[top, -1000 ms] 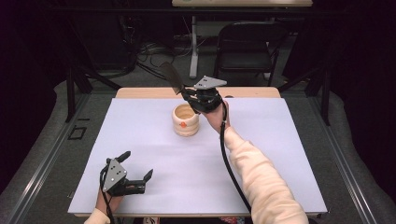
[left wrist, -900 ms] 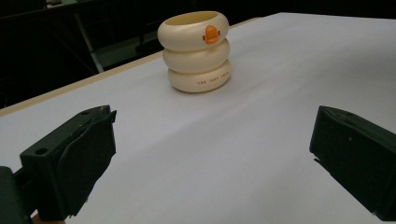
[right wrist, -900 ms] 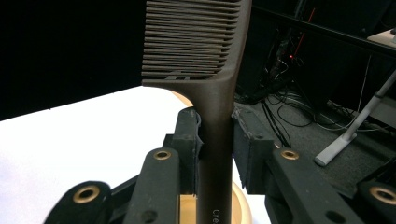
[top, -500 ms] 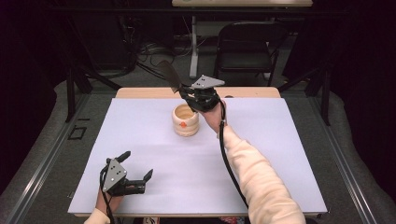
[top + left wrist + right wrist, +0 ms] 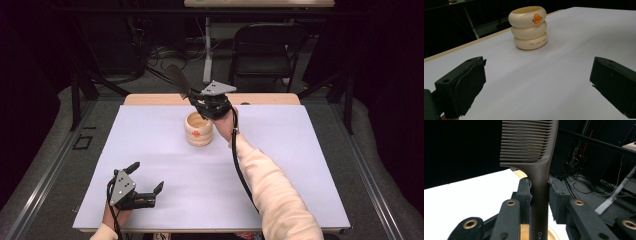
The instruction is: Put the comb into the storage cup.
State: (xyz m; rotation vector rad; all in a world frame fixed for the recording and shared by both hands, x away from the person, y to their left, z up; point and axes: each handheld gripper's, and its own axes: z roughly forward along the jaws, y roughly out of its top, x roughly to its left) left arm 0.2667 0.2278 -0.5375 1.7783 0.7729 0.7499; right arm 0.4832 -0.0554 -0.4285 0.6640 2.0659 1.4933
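While the right gripper (image 5: 196, 100) clamps the handle of a dark brown comb (image 5: 534, 157) between its jaws, teeth raised up and away from the person, the cream ringed cup (image 5: 198, 129) stands just below and in front of that claw. Judging by the pose, the comb is being carried over the cup; lowering it in handle-first looks next, calling for a straight descent. Nothing can be made out inside the cup. The left gripper (image 5: 145, 192), jaws wide and empty, rests well short of the cup on the white table (image 5: 300, 165).
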